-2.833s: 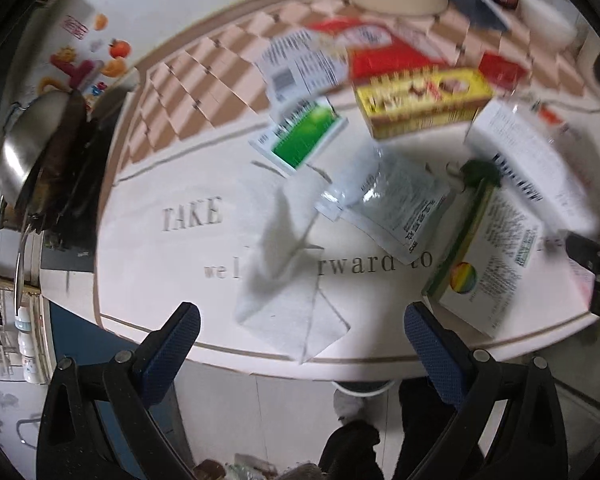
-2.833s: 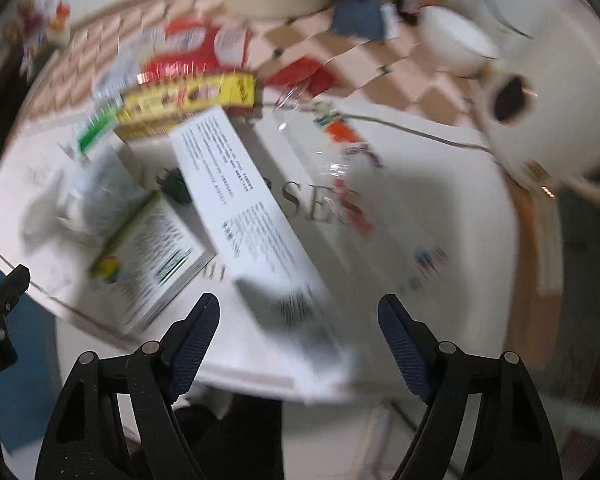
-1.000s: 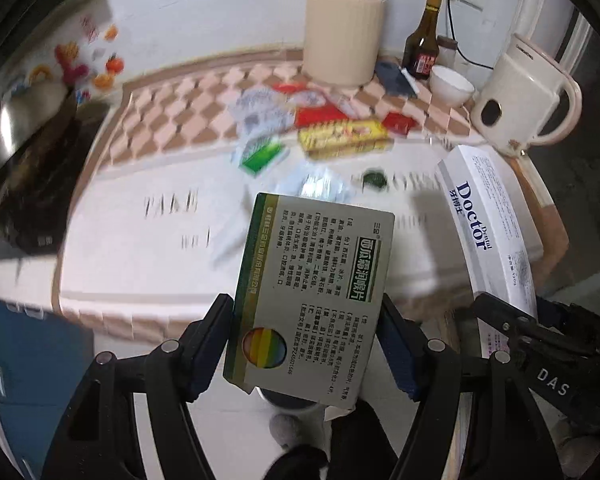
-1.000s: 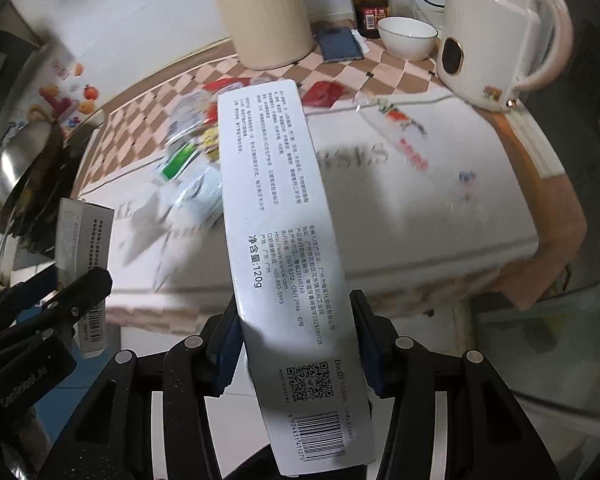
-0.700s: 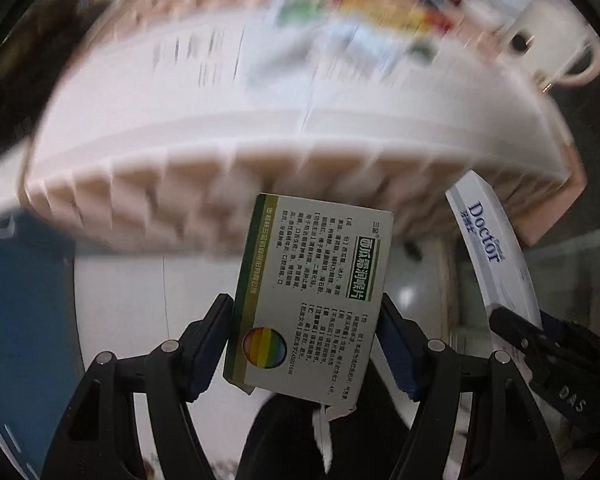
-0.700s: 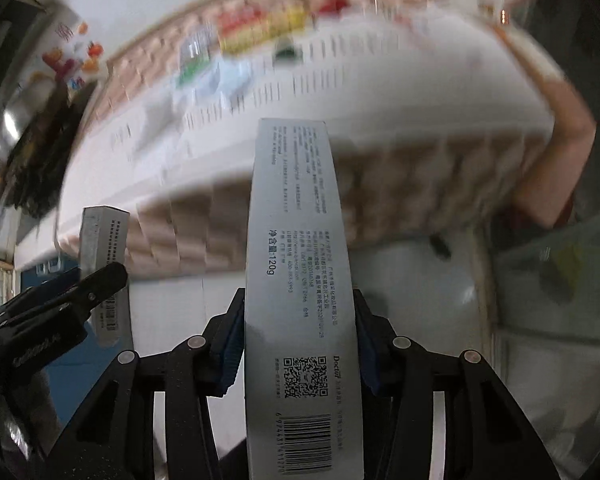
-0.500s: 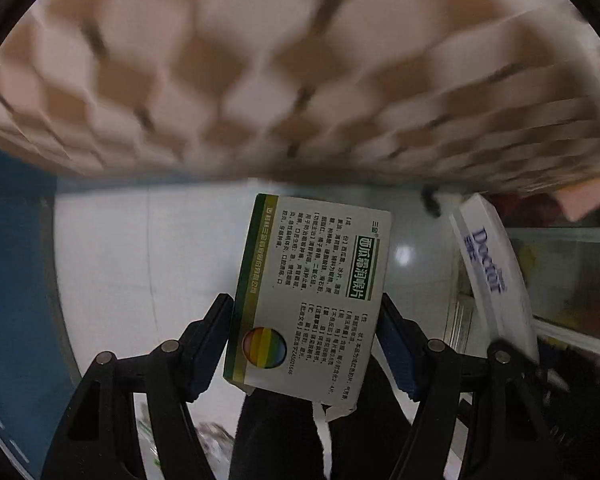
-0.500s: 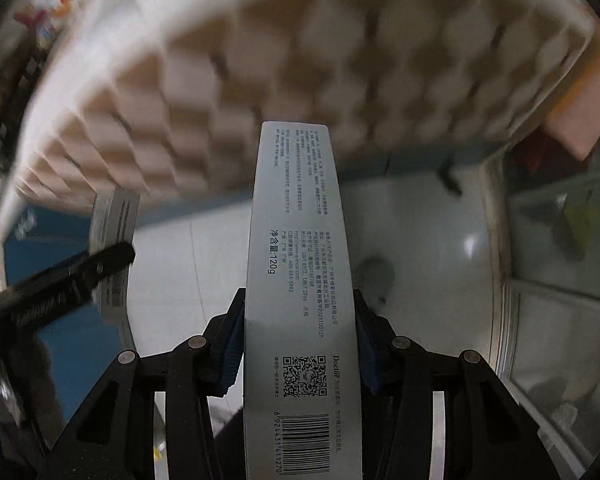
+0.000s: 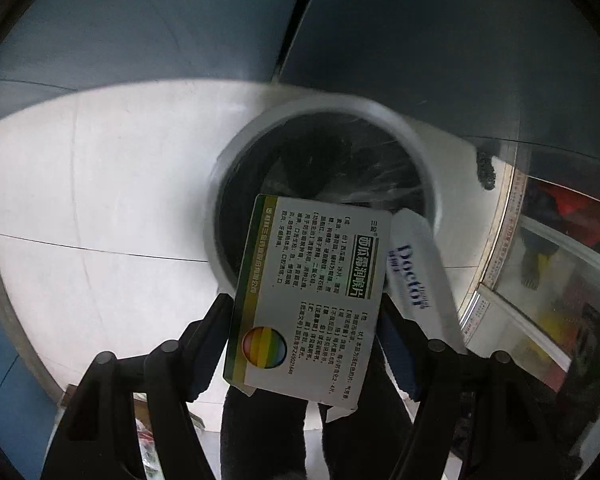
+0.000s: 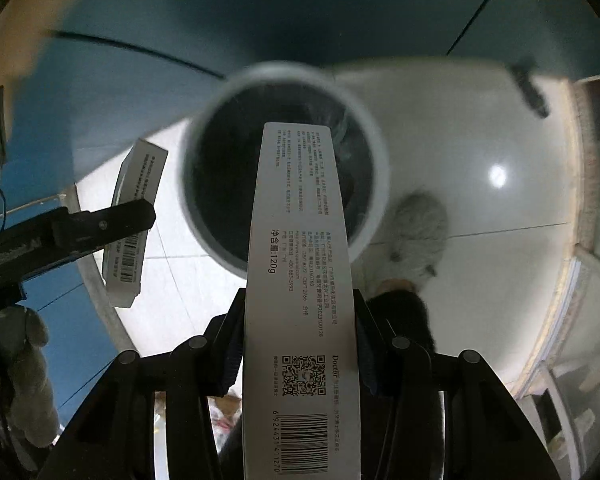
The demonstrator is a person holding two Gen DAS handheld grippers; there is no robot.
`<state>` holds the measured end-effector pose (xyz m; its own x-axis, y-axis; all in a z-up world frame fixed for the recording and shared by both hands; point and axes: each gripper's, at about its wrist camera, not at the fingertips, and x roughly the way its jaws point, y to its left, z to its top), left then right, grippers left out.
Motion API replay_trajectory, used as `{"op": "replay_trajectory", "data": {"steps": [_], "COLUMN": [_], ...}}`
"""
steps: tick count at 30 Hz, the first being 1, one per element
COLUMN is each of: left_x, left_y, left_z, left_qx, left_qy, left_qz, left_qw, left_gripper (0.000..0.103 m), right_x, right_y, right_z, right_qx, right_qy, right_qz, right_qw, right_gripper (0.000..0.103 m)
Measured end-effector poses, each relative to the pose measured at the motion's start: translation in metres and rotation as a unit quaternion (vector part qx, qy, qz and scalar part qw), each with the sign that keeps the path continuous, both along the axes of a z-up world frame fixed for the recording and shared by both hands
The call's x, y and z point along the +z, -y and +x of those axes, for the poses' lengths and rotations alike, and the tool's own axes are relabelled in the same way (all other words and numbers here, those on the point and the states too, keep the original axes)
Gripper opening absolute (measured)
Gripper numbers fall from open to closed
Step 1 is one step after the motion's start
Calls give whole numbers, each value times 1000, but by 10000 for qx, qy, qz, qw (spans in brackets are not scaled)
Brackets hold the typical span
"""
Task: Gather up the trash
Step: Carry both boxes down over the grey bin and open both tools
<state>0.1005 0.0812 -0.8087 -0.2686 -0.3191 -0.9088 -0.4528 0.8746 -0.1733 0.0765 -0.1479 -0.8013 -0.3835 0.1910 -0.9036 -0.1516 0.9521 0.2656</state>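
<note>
We are holding two boxes over the bin. Our left gripper [image 9: 304, 316] is clamping a flat medicine box [image 9: 308, 292], its blue pads pressing on both long edges, so the jaws are standing about as wide as the box. The box has a green and yellow stripe down one side and a rainbow disc near its lower corner. From the left wrist, its far end is overlapping the near rim of the bin [image 9: 220, 184], a round pale-walled container with a dark liner, standing on a white tiled floor [image 9: 100, 184].

Our right gripper [image 10: 300, 344] is gripping a long white toothpaste box [image 10: 300, 280], the pads tight against its narrow sides, jaws roughly half open. A barcode and QR code are showing at the near end, and the far end is reaching over the mouth of the bin [image 10: 376, 152].

Each wrist view is catching the other tool. From the right wrist, the medicine box [image 10: 134, 216] is showing edge-on at the left, held by the left gripper's dark finger [image 10: 100, 224]. From the left wrist, the toothpaste box [image 9: 420, 276] is lying just beside the medicine box, with "Doctor" lettering on it.

Blue cabinet panels [image 9: 420, 40] are rising behind the bin. A grey slipper [image 10: 420, 232] is resting on the floor just beside the bin.
</note>
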Motion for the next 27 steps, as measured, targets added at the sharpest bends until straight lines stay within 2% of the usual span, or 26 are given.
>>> {"op": "replay_trajectory", "data": {"steps": [4,5,7,8,9,10,13,17,20,23,27], "left_x": [-17,-19,-16,-13,-10,-5,13,55,91,145,212], "left_y": [4,3,4,2,1,0,-4,-7,-9,-6,4], "left_z": [-1,-3,-3,-4,-5,-7,-13,-32,-47,-61,-71], "left_qx": [127,129,47,-6,-60,-105,-300,-509,-416,-333,-281], "left_qy": [-116,-115,-53,-12,14,29,21,33,44,158,426], "left_qz": [-106,-100,50,120,207,313,788,1478,1593,1759,1803], "left_qw": [9998,9998,10000,9999,9998,9994,9964,9877,9863,9837,9823], "left_gripper": [73,77,99,100,100,100,100,100,100,100,100], "right_x": [-47,-54,-65,-69,-72,-71,-65,-46,-21,21,94], "right_y": [-6,-8,-12,-13,-12,-14,-14,-19,-20,-25,-34], "right_z": [-4,-4,-8,-9,-8,-10,-10,-8,-11,-13,-19], "right_qx": [-7,-23,-63,-50,-23,-22,73,241,348,553,703], "right_qy": [-243,-289,-351,-377,-428,-453,-318,40,246,366,580], "right_qz": [26,24,-14,-23,-27,-22,-77,-377,-603,-788,-787], "right_qw": [9997,9996,9994,9993,9991,9990,9994,9990,9973,9947,9927], "right_gripper": [50,50,52,53,66,85,98,102,102,102,102]}}
